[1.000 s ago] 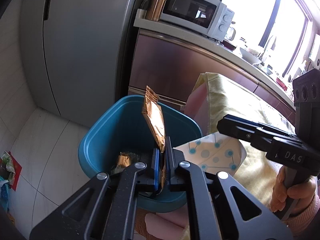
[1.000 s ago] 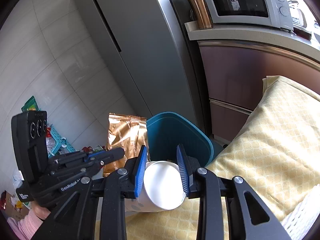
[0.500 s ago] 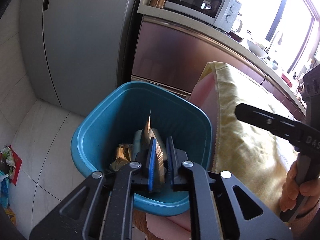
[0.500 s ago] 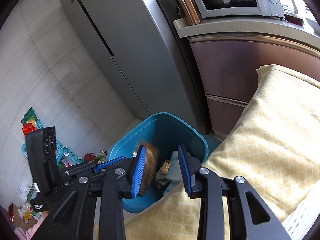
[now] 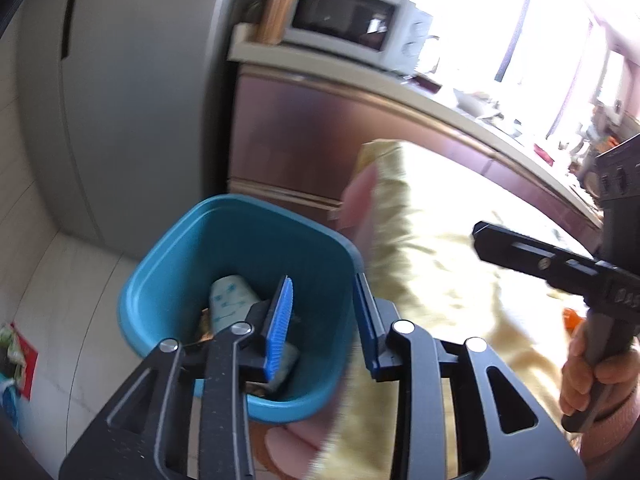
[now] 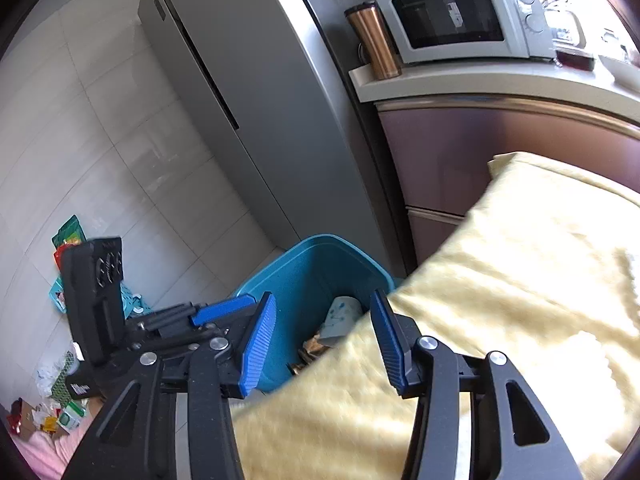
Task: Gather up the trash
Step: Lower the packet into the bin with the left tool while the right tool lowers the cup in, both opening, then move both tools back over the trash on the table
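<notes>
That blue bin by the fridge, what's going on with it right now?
A person is clearing trash with a handheld gripper in each hand. Both the left gripper and the right gripper are open and empty, poised over the blue bin beside the table with the yellow cloth. Inside the bin lie a white paper cup with blue dots and some gold wrappers.

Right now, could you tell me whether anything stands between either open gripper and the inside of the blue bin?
Nothing visible does. The left gripper hangs open over the blue bin, above the dotted paper cup inside. The right gripper is open at the yellow tablecloth edge, facing the bin's mouth.
</notes>
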The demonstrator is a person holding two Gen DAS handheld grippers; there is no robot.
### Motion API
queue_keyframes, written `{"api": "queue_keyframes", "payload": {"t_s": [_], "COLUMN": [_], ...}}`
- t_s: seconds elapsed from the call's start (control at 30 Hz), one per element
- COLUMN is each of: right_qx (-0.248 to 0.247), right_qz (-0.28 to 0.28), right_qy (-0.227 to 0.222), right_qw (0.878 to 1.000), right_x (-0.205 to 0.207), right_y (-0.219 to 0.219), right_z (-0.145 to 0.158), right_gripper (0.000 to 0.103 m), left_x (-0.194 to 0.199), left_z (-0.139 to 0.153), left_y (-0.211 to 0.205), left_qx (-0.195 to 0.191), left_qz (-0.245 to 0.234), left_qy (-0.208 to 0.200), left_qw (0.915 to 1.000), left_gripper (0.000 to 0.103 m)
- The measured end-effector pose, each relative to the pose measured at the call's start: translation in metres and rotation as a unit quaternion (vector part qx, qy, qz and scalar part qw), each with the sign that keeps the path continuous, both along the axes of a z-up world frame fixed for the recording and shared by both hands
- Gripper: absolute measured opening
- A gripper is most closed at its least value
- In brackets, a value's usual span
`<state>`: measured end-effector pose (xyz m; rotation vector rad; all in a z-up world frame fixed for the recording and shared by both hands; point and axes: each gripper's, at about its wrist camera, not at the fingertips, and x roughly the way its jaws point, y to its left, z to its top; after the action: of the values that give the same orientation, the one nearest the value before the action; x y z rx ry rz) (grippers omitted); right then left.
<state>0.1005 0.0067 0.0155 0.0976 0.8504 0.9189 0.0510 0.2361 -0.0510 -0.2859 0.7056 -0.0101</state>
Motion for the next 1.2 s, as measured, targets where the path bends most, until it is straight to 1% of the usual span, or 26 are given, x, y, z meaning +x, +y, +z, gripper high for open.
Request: {"api": "queue_keyframes", "payload": {"t_s": [0.03, 0.13, 0.27, 0.33, 0.53, 0.63, 0.77, 0.9, 1.0, 1.2], "right_qx": [0.0, 0.003, 0.005, 0.0, -0.001, -0.004, -0.006, -0.011, -0.015, -0.018], "right_qz": [-0.005, -0.019, -0.042, -0.057, -0.097, -0.114, -0.138, -0.163, -0.189, -0.247], "right_qy": [-0.004, -0.012, -0.014, -0.019, -0.009, -0.006, -0.003, -0.002, -0.005, -0.01], "right_qw": [1.0, 1.0, 0.999, 0.998, 0.995, 0.993, 0.99, 0.987, 0.982, 0.969], "right_x": [-0.002, -0.006, -0.009, -0.011, -0.016, -0.019, -0.03, -0.034, -0.035, -0.028], "right_y": [-0.008, -0.032, -0.063, -0.079, -0.122, -0.14, -0.167, -0.193, -0.211, -0.255], "right_z": [0.002, 0.007, 0.012, 0.013, 0.007, 0.004, -0.002, -0.005, -0.006, -0.007], "right_gripper": [0.05, 0.05, 0.05, 0.051, 0.051, 0.051, 0.051, 0.051, 0.052, 0.054], "left_x": [-0.001, -0.003, 0.0, 0.004, 0.016, 0.02, 0.028, 0.037, 0.044, 0.052], "left_z": [0.004, 0.014, 0.022, 0.022, 0.017, 0.013, 0.007, -0.001, -0.008, -0.016], "left_y": [-0.005, -0.027, -0.057, -0.073, -0.114, -0.131, -0.142, -0.148, -0.151, -0.163], "left_qx": [-0.003, -0.006, -0.009, -0.011, -0.02, -0.016, -0.027, -0.029, -0.028, -0.024], "left_qz": [-0.009, -0.043, -0.087, -0.109, -0.157, -0.169, -0.181, -0.177, -0.178, -0.186], "left_qy": [-0.006, -0.02, -0.027, -0.027, -0.014, -0.007, 0.005, 0.022, 0.034, 0.049], "left_qw": [0.9999, 0.9989, 0.9958, 0.9936, 0.9873, 0.9855, 0.9831, 0.9836, 0.983, 0.9811], "left_gripper": [0.034, 0.037, 0.04, 0.042, 0.047, 0.048, 0.05, 0.05, 0.053, 0.053]}}
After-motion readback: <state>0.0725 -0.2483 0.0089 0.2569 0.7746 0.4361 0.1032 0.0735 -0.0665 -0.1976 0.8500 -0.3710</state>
